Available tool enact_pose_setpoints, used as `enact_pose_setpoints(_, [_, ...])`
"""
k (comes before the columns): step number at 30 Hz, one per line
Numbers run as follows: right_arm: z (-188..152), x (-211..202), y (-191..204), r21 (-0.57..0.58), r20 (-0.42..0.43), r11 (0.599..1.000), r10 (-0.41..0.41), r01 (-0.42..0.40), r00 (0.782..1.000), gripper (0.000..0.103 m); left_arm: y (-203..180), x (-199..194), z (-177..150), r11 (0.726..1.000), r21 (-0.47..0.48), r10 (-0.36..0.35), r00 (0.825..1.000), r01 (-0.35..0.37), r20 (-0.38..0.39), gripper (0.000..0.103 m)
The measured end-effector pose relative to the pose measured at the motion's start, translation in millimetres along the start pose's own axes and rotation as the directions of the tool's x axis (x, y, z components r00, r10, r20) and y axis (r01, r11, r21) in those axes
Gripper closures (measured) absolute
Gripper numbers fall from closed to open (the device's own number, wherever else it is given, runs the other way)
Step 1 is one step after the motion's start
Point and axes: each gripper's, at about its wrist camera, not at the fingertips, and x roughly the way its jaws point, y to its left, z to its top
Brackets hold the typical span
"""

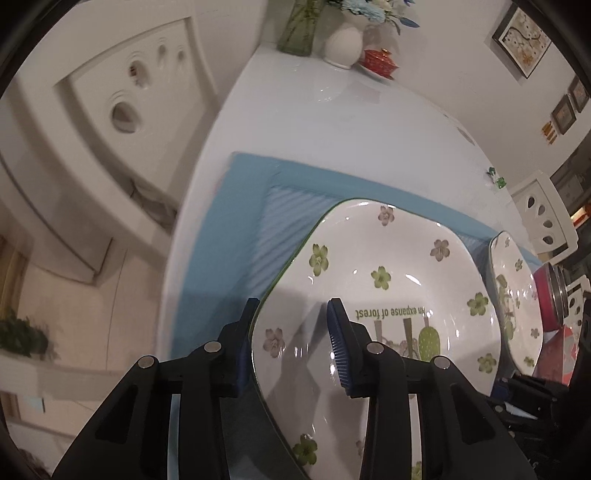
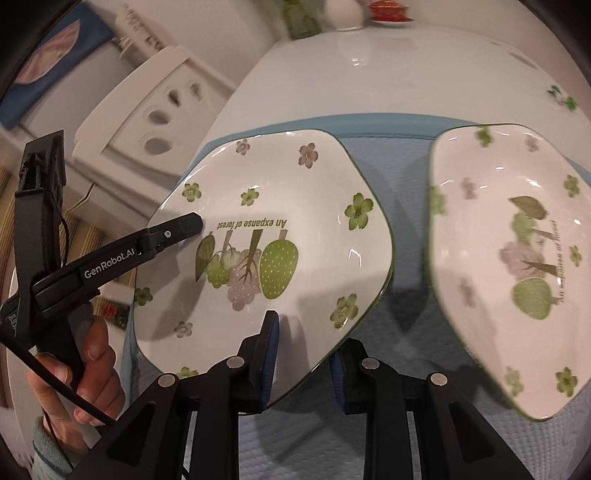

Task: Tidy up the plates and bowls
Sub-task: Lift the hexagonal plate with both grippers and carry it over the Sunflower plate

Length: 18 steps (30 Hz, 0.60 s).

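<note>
A white plate (image 1: 388,258) with green and mauve flowers and the words "An expanse of forest" is held over the blue mat (image 1: 229,229). My left gripper (image 1: 293,302) is shut on its rim, one finger under the edge and one on the inner face. The same plate (image 2: 295,206) fills the right wrist view. There my right gripper (image 2: 304,336) is shut on its near rim, one finger above and one below. The left gripper's finger (image 2: 184,225) lies on the plate's left edge, with a hand (image 2: 88,369) on the handle. A second matching plate (image 2: 509,258) lies to the right on the mat.
The mat lies on a white table (image 1: 332,122). At its far end stand a green glass vase (image 1: 295,29), a white vase (image 1: 343,44) and a red lidded cup (image 1: 378,61). White chairs (image 1: 122,110) (image 1: 543,218) flank the table. A red container (image 1: 550,299) stands at the right.
</note>
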Motion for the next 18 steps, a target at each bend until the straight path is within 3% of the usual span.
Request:
enact_pose_setpoints(4, [-7, -3, 0, -0.057, -0.022, 0.998, 0.038, -0.039, 0.999, 0.079, 8, -7, -6, 0.999, -0.027, -0.035, 0.999, 0.036, 0.010, 0.070])
enact_pose_setpoints(8, [-2, -8, -8, -0.051, 0.005, 0.999, -0.009, 0.009, 1.000, 0.079, 1, -1, 0, 1.000, 0.011, 0.001, 1.000, -0.001, 0.004, 0.069])
enact_pose_setpoints(13, [10, 2, -16, -0.015, 0.006, 1.000, 0.024, -0.024, 1.000, 0.078, -2, 8, 7, 0.999, 0.026, -0.026, 1.000, 0.026, 0.010, 0.060])
enact_pose_setpoints(18, [5, -4, -8, -0.103, 0.058, 0.995, 0.004, 0.002, 0.998, 0.078, -8, 7, 6, 0.997, 0.068, -0.023, 1.000, 0.022, 0.019, 0.058])
